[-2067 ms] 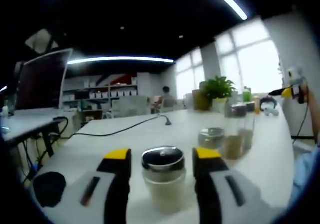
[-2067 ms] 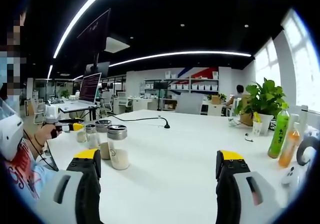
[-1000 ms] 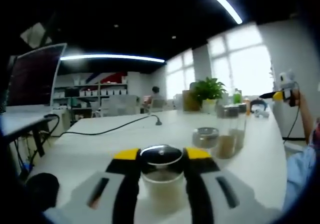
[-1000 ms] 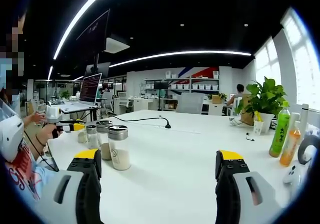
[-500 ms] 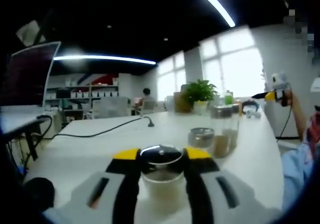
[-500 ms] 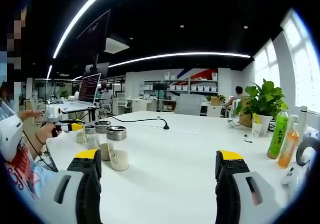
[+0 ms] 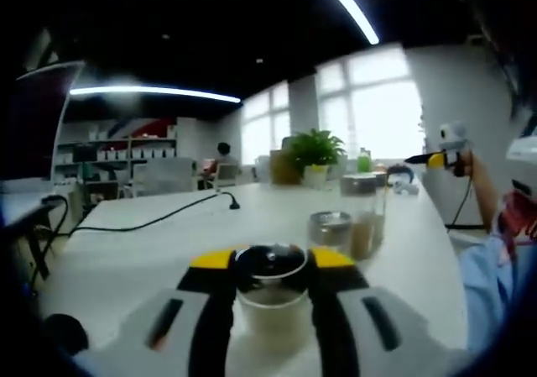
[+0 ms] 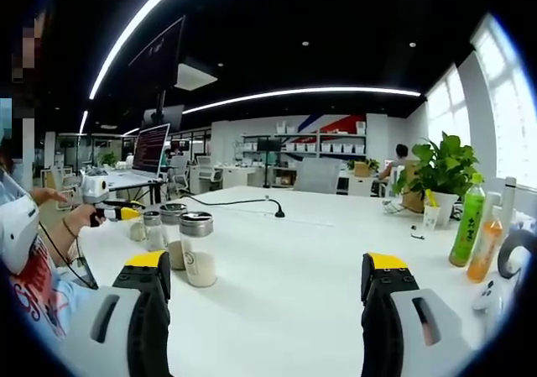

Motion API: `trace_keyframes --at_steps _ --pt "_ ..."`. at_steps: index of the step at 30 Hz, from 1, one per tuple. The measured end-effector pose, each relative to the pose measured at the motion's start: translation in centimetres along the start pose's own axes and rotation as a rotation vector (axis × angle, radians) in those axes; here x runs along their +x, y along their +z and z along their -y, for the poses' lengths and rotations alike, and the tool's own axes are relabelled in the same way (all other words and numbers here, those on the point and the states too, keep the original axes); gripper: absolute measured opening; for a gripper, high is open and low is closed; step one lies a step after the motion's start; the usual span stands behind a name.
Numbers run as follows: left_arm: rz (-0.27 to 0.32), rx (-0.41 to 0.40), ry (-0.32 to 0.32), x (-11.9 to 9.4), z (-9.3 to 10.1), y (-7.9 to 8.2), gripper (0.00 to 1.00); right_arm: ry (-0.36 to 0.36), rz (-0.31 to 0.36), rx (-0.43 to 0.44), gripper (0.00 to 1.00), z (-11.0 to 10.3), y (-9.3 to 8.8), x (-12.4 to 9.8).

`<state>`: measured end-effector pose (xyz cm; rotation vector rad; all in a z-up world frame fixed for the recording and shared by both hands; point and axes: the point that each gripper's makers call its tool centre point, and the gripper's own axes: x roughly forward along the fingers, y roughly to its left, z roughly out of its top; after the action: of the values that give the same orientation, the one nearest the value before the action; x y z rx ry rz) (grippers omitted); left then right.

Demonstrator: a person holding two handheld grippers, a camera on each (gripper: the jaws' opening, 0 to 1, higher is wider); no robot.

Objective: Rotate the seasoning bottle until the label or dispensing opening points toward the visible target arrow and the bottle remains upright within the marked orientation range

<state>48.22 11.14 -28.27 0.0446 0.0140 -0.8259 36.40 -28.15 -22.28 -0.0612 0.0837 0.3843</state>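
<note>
1. In the left gripper view, the left claw [image 7: 270,269] was clamped on the seasoning bottle [image 7: 270,297], its yellow-tipped jaws pressed against the neck just under the metal lid. The bottle stood upright on the white desk [image 7: 159,247] between them.
2. Two seconds before, those jaws had stood apart on either side of the bottle; by a second before they had closed on it.
3. Since that closing, the background had slid leftward across the view, the plant [image 7: 312,149] and the black cable [image 7: 159,217] included, while the bottle stayed fixed between the jaws. I judged that the claw was turning, carrying the bottle round with it, so the rotation was under way.
4. Ahead and right of the left claw stood two more shakers [image 7: 351,226].
5. The right claw [image 8: 264,306] hung wide open over bare desk, well apart from the bottles, unchanged.
6. No target arrow or label was visible, so alignment could not be judged.
</note>
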Motion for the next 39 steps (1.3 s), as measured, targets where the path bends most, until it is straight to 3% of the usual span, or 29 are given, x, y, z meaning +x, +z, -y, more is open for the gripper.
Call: trace_keyframes --at_steps 15,28,32,34,36,38,39 --pt "-0.023 0.000 -0.124 0.5 0.3 -0.1 0.35 0.013 0.001 0.003 0.98 -0.3 0.0 0.2" --pt "-0.020 0.010 -0.125 0.5 0.5 0.0 0.36 0.018 -0.005 0.005 0.97 -0.2 -0.1 0.2" --pt "-0.018 0.044 -0.081 0.1 0.3 0.0 0.52 0.028 -0.001 0.017 0.97 -0.3 -0.1 0.3" --pt "-0.010 0.027 -0.068 -0.1 0.3 0.2 0.53 0.025 -0.011 0.013 0.97 -0.2 -0.3 0.3" --pt "0.016 -0.026 -0.009 -0.4 -0.1 0.8 0.56 0.026 -0.011 0.015 0.97 -0.2 -0.3 0.3" --pt "0.044 -0.060 0.076 -0.6 -0.8 1.3 0.69 0.025 -0.011 0.018 0.97 -0.2 -0.3 0.3" --pt "0.059 -0.039 0.107 -0.6 -1.0 1.7 0.75 0.024 -0.012 0.014 0.97 -0.2 -0.3 0.3"
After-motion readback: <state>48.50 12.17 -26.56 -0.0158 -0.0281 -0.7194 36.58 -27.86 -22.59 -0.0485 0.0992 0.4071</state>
